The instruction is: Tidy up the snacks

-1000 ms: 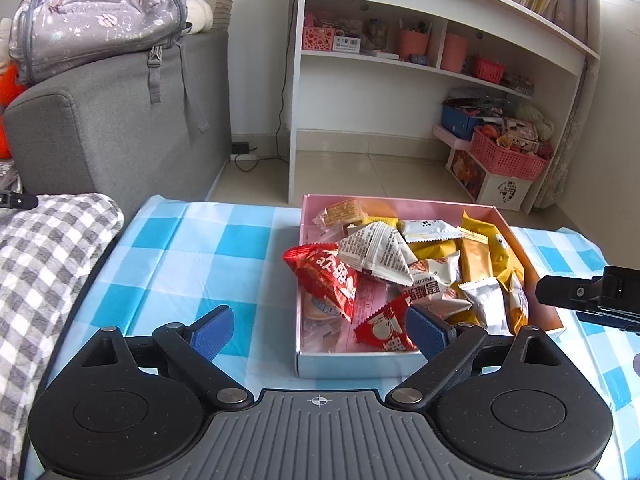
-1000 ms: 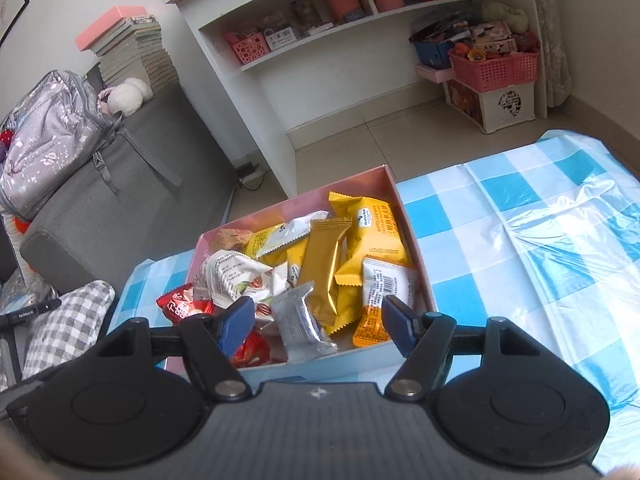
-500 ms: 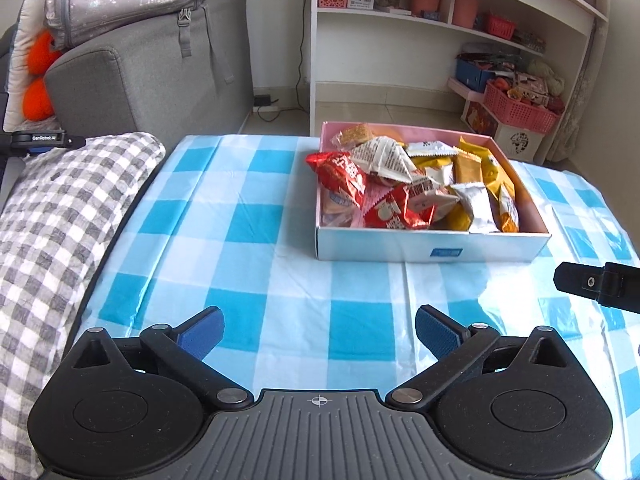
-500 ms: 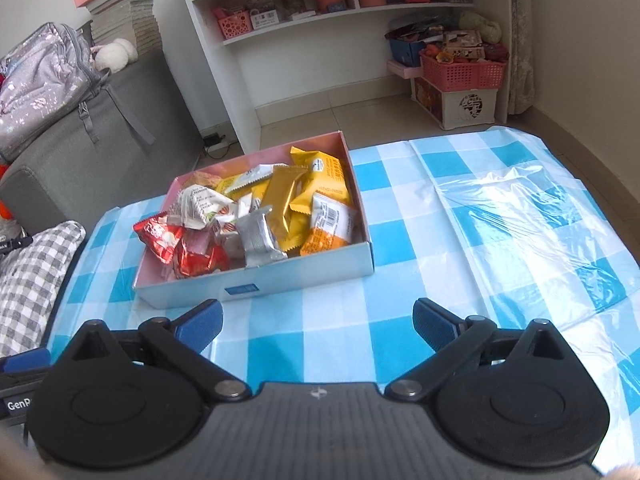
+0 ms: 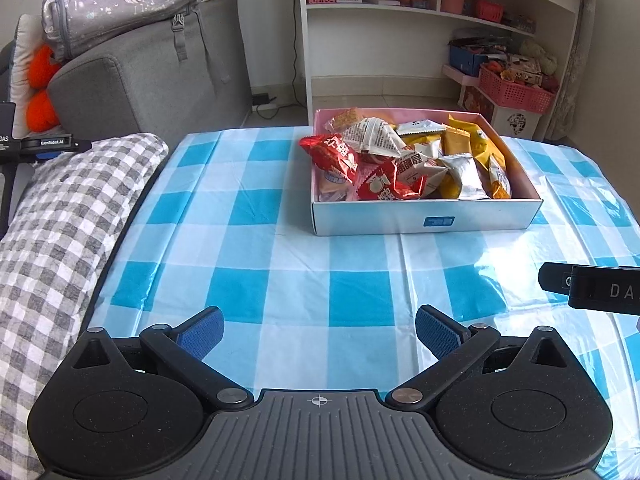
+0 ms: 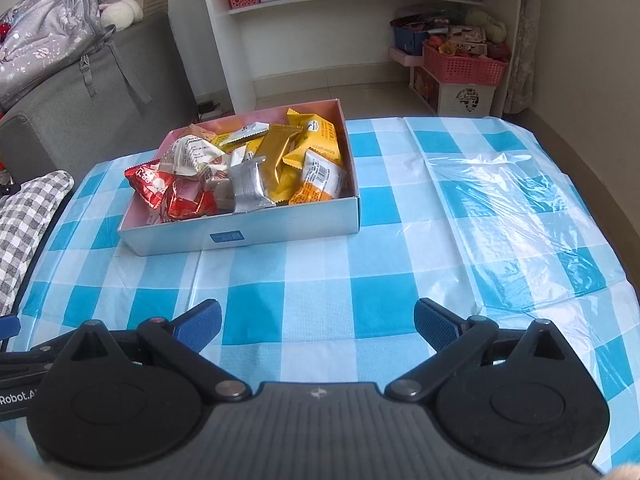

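A shallow white box (image 5: 424, 222) with a pink inside stands on the blue-and-white checked tablecloth (image 5: 256, 248). It holds several wrapped snacks: red packets (image 5: 332, 156), a silver pack (image 5: 466, 176) and yellow bars (image 5: 456, 144). In the right wrist view the same box (image 6: 248, 236) lies ahead and to the left, with red packets (image 6: 152, 184), a silver pack (image 6: 250, 188) and a gold bar (image 6: 278, 152). My left gripper (image 5: 320, 330) is open over bare cloth, well short of the box. My right gripper (image 6: 318, 322) is open too, empty, near the table's front.
A grey checked cushion (image 5: 52, 232) lies along the table's left edge. Beyond stand a grey sofa (image 5: 160, 68) with a silvery backpack (image 5: 116, 4) and a white shelf unit (image 5: 440, 20) with pink baskets (image 5: 516, 94). A crinkled plastic sheet (image 6: 516, 200) covers the right side.
Both grippers have drawn back from the box, which was between their fingers and now sits farther off. The right gripper's jaws have spread wider. No snack came away with them.
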